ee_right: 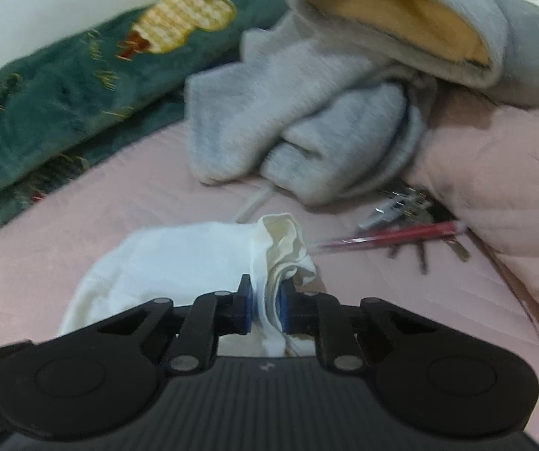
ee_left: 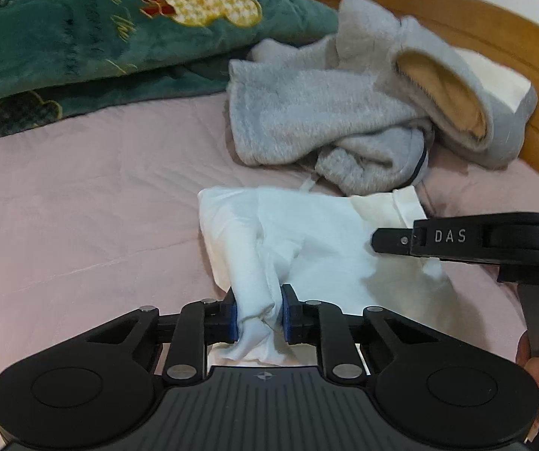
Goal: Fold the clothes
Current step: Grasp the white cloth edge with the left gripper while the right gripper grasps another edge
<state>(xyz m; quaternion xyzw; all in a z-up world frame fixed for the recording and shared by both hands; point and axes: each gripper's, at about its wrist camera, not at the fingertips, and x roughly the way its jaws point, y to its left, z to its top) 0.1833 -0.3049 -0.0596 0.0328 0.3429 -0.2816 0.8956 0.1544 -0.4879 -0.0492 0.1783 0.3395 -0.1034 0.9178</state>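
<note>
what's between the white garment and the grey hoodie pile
In the right wrist view, only a strip of pink bedsheet separates the white garment from the grey hoodie pile, crossed by a pale drawstring.

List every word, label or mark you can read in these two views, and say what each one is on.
"DAS": raised letters on the side of the right tool, seen in the left wrist view.

A small compass-like emblem on the left tool, at the front edge of its body; no letters.

A similar small mark on the right tool's body in the right wrist view: too blurred to read.

Gold stitching on the green blanket: possibly script, too blurred to read.
</note>
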